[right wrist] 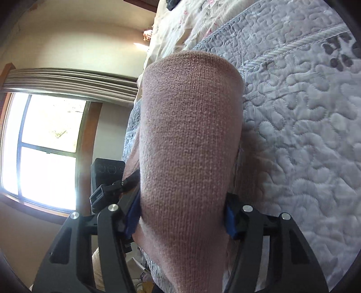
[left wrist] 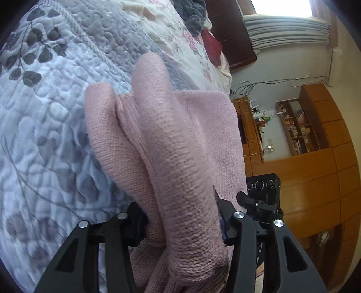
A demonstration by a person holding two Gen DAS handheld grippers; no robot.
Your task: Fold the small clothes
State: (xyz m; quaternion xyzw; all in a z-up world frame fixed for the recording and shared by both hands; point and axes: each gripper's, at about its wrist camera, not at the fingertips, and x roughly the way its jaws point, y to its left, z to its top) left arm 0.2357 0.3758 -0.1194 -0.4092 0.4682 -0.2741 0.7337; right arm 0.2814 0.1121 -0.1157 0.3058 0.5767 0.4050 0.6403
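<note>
A pink knit garment (left wrist: 171, 144) lies bunched in thick folds over the quilted bed cover (left wrist: 45, 112). My left gripper (left wrist: 182, 227) is shut on a fat roll of it, and the fabric hides the fingertips. In the right wrist view the same pink garment (right wrist: 189, 139) fills the middle, raised off the quilt (right wrist: 304, 135). My right gripper (right wrist: 181, 218) is shut on it, blue pads (right wrist: 230, 222) pressing both sides. Each gripper shows in the other's view, the right gripper's body (left wrist: 264, 198) close beside the left, the left gripper's body (right wrist: 108, 178) beside the right.
A floral sheet (left wrist: 180, 40) with dark grey clothing (left wrist: 194, 13) and a red item (left wrist: 212, 45) lies at the bed's far end by a dark headboard (left wrist: 227, 33). Wooden shelving (left wrist: 300, 126) stands past the bed edge. A bright window (right wrist: 45, 146) is at the left.
</note>
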